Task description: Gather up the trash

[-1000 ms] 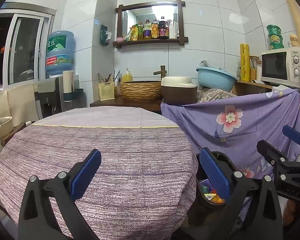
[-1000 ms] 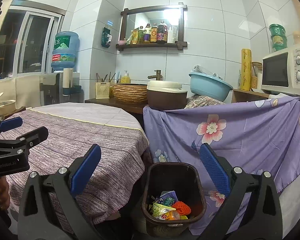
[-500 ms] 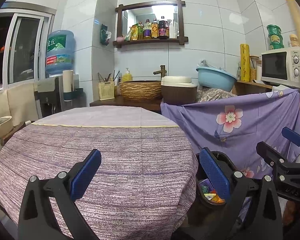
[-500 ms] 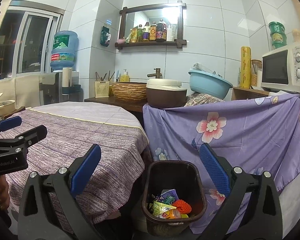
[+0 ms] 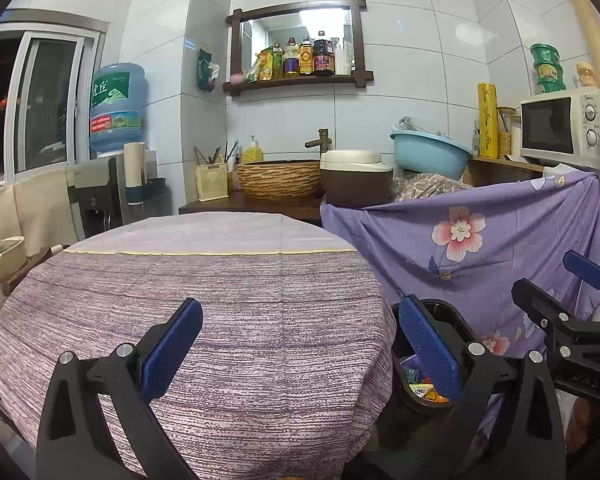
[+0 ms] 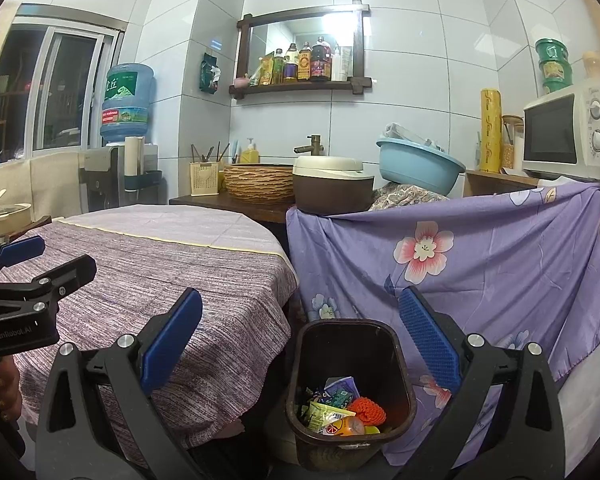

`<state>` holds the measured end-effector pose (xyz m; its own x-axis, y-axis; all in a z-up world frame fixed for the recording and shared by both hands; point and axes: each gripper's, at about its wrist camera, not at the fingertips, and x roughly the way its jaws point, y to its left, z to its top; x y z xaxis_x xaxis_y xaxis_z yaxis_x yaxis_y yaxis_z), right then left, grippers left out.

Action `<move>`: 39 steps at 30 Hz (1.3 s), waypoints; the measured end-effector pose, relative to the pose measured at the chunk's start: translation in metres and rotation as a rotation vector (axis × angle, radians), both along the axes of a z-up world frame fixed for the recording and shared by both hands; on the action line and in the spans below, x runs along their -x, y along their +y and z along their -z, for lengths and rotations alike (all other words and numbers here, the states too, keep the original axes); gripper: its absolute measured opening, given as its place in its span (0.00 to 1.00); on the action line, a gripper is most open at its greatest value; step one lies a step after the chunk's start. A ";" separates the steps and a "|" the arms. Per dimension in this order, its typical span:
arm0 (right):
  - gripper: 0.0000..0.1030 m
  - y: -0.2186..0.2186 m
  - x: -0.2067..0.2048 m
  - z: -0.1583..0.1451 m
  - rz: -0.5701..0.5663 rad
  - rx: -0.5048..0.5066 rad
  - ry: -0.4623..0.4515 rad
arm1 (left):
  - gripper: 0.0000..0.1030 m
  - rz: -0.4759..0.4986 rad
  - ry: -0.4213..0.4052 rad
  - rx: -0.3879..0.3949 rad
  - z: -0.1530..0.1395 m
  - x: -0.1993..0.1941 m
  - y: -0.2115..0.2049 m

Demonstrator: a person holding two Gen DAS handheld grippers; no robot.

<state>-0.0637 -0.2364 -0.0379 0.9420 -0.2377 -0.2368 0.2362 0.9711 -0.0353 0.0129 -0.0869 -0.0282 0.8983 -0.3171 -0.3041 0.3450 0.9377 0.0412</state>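
The left gripper [image 5: 300,344] hangs above the round worktop [image 5: 204,280], which has a striped purple cloth on it; its jaws stand wide apart and hold nothing. The right gripper [image 6: 300,340] is over the brown bin [image 6: 350,388], and its jaws are also wide apart and empty. The bin stands on the floor, between the worktop and a hanging purple flower sheet [image 6: 500,264]. The trash [image 6: 340,410] lies at the bottom of the bin: coloured wrappers, an orange knitted piece and something yellow. From the left camera the bin [image 5: 440,312] shows just beside the worktop edge.
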 end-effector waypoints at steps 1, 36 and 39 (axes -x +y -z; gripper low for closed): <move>0.94 0.001 0.000 0.000 0.001 0.000 0.000 | 0.95 0.000 0.000 0.000 0.000 0.000 0.000; 0.94 0.003 0.000 0.000 0.002 -0.006 0.002 | 0.95 0.001 -0.011 -0.008 0.001 0.002 -0.006; 0.94 0.005 0.001 0.001 0.004 -0.011 0.003 | 0.95 0.002 -0.009 -0.002 0.002 0.002 -0.007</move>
